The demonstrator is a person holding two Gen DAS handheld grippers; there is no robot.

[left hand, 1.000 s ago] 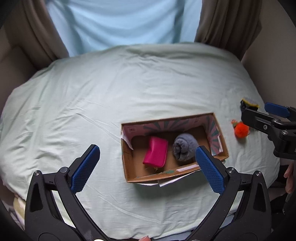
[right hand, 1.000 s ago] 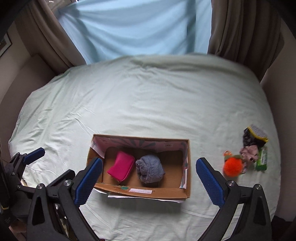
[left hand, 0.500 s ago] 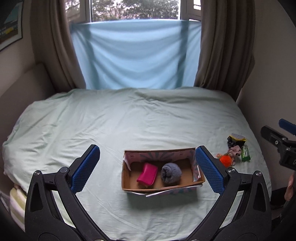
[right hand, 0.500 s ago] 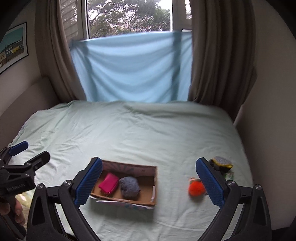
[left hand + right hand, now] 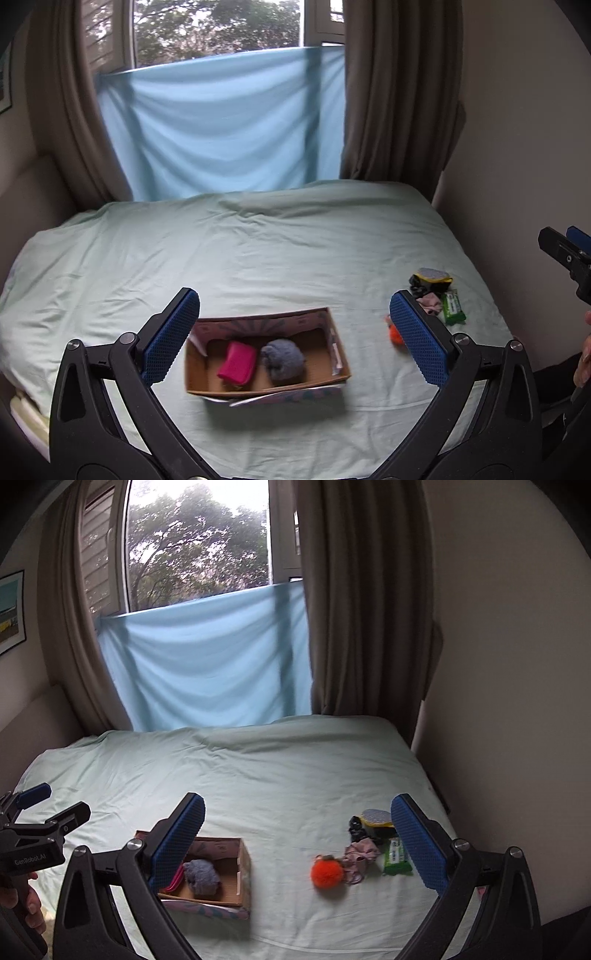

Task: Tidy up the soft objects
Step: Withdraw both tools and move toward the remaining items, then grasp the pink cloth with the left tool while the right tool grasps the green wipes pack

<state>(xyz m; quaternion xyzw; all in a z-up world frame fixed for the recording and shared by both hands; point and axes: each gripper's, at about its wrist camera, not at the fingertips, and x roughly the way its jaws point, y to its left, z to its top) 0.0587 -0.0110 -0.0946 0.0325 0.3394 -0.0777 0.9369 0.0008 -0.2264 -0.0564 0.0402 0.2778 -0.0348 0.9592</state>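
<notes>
A cardboard box (image 5: 334, 363) (image 5: 243, 875) sits on the pale green bed and holds a pink pouch (image 5: 238, 361) and a grey fuzzy roll (image 5: 283, 359) (image 5: 201, 877). To its right lie an orange pom-pom (image 5: 327, 872), a pink scrunchie (image 5: 360, 853), a green packet (image 5: 396, 856) (image 5: 453, 312), a black item (image 5: 356, 827) and a yellow-rimmed grey pad (image 5: 376, 818) (image 5: 432, 276). My left gripper (image 5: 293, 341) is open and empty, held back above the box. My right gripper (image 5: 297, 843) is open and empty, back from the loose items.
The bed (image 5: 258, 251) fills the room up to a window with a blue cloth (image 5: 229, 125) and brown curtains (image 5: 362, 602). A wall (image 5: 517, 664) runs along the right side. The bed's near edge lies just under both grippers.
Both grippers have pulled back and tilted up from looking down at the box; the window and far wall now show. Both stayed open and nothing on the bed moved.
</notes>
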